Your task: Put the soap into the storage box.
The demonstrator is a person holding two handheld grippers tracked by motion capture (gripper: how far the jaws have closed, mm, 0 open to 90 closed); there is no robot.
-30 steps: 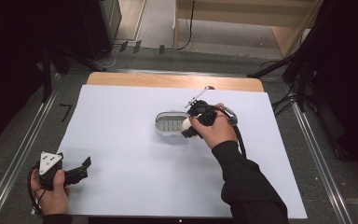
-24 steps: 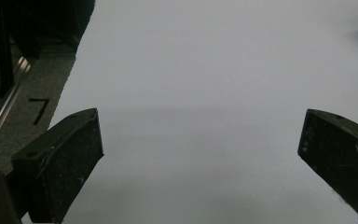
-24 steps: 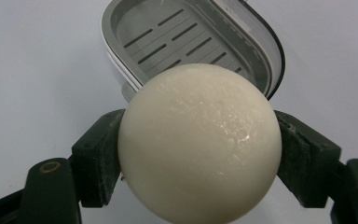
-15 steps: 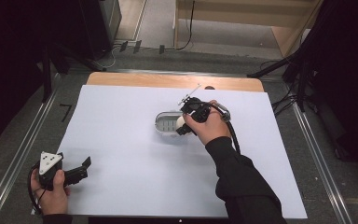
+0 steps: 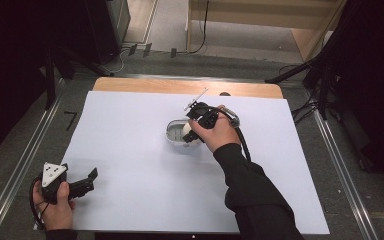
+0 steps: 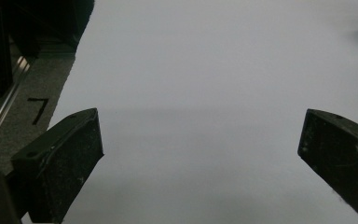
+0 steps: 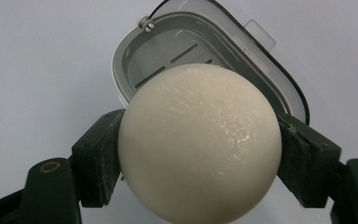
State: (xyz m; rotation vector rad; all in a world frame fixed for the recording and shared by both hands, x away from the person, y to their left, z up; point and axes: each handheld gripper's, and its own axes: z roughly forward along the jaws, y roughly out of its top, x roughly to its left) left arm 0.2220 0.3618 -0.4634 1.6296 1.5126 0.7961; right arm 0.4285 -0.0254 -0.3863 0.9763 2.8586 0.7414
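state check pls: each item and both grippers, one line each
soap bar: round, cream-white, clamped between the right gripper's jaws, held over the soap box.
soap box: grey, open, lid hinged back, tray inside bare.
right gripper: shut on the soap bar, above the box.
left gripper: open, nothing between its jaws, over the white sheet.
white sheet: flat on the table.

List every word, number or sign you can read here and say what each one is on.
"7": a black mark shaped like that digit, on the grey floor left of the white table sheet; it may be only a corner mark.
No lettering shows on the white ball, the grey case or either tool.
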